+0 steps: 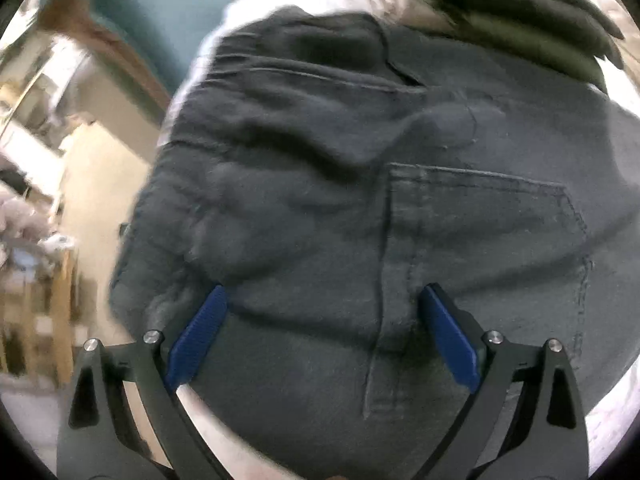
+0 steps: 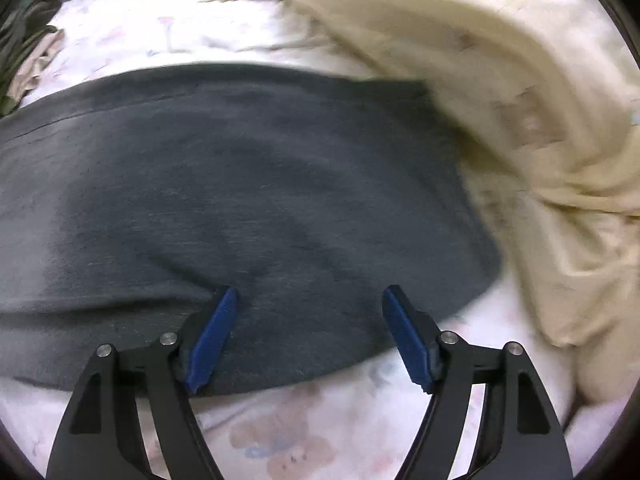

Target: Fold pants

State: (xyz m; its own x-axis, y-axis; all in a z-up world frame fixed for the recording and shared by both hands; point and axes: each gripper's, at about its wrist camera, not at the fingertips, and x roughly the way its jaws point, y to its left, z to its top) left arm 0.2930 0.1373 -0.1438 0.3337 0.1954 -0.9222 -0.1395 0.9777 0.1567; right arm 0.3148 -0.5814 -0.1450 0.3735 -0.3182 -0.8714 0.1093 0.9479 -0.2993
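Left tongs: we see the left gripper pointing steeply down over the pants, its blue pads spread wide apart with nothing pinched between them.
Right tongs: the right gripper also stands apart, its blue pads clear of each other; dark cloth lies under the gap, and we see no pad pressing on it.
Contact: the left pad of the right gripper looks close to or touching the cloth surface; we cannot tell which.
Pants, left view: the dark grey pants fill most of the view, lying on the bed, with a back pocket just beyond the right pad and a long seam running toward the near edge.
Pants, right view: we see the pants as a broad, smooth, folded band running from the left edge across to a rounded end on the right, near the middle of the bed.
Bedsheet: a pale printed bedsheet shows on the near side and the far side of the pants.
Blanket: a cream blanket lies bunched on the right, its edge touching the far right corner of the pants.
Other clothing: an olive-green garment lies on the far right in the left view, just beyond the waistband.
Room: to the left, past the bed edge, blurred furniture shows; we cannot make out details.
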